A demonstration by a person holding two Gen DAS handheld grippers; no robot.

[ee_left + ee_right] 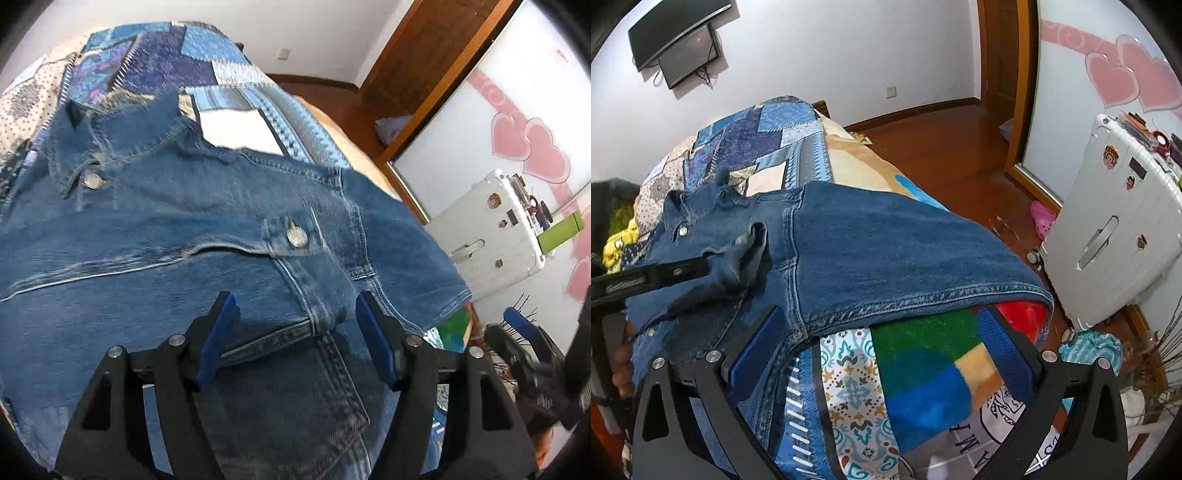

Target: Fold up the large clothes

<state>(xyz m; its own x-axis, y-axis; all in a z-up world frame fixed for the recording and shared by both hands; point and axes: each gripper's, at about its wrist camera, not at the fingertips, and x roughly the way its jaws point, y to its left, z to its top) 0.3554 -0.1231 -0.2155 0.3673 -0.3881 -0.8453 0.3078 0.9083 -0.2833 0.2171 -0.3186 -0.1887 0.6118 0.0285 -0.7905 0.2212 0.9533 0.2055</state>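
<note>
While its blue-padded jaws stand wide apart with nothing between them, the left gripper [297, 332] hangs just over the front of the denim jacket [207, 221], above a seam near the chest pocket flap and its metal button [297, 236]. The right gripper [882, 354] is likewise spread and empty, poised at the near hem of the jacket's sleeve [905, 251], one pad beside the side seam and the other past the cuff corner, over the patchwork quilt [849, 398].

The jacket lies face up on the bed [849, 158], collar [122, 136] at the far end away from both grippers, so its long axis runs away from them; the short sleeve spreads out toward the right edge of the bed, with its hem facing the right gripper.

By my reading the fold has hardly begun, and the sleeve is what the next move turns on: it lies directly ahead of the right gripper, which is clearly the nearer one, and would have to be carried leftward across the body toward the left gripper. Beyond the bed stand a white suitcase [1115, 221] and a wardrobe door with pink hearts [1126, 74].
</note>
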